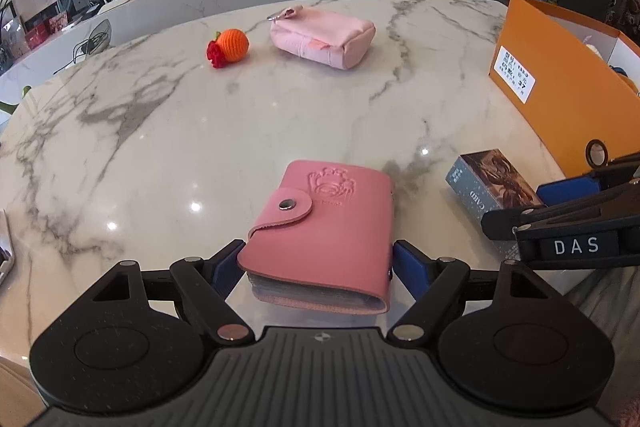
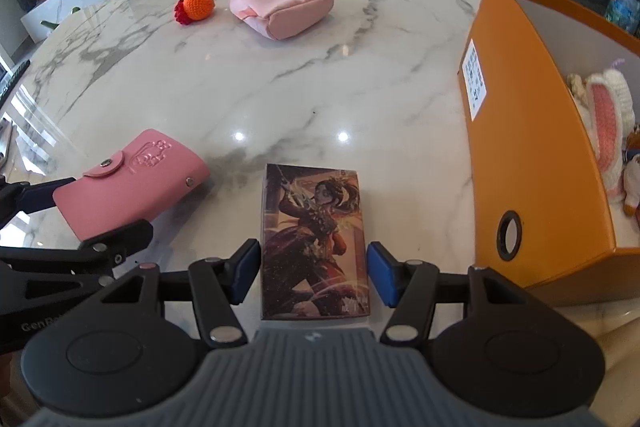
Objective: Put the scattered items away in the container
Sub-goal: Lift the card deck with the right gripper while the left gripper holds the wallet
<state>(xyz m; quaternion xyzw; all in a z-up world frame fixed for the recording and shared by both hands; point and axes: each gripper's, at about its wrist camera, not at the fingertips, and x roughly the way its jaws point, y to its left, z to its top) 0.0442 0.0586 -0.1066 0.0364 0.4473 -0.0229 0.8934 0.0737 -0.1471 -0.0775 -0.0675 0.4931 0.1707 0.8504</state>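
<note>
The white marble tabletop [image 1: 160, 131] is shiny and big. The left gripper [image 1: 318, 267] has its jaws wide open around the pink card wallet [image 1: 320, 227], one on each side, not squeezing yet. The right gripper [image 2: 312, 269] sits the same way around the picture card box [image 2: 316, 243], with small gaps. Both look ready to grab. The orange box [image 2: 532, 163] waits at three o'clock. At twelve o'clock lie a pink pouch [image 1: 324, 37] and a knitted orange [image 1: 232, 45].
</note>
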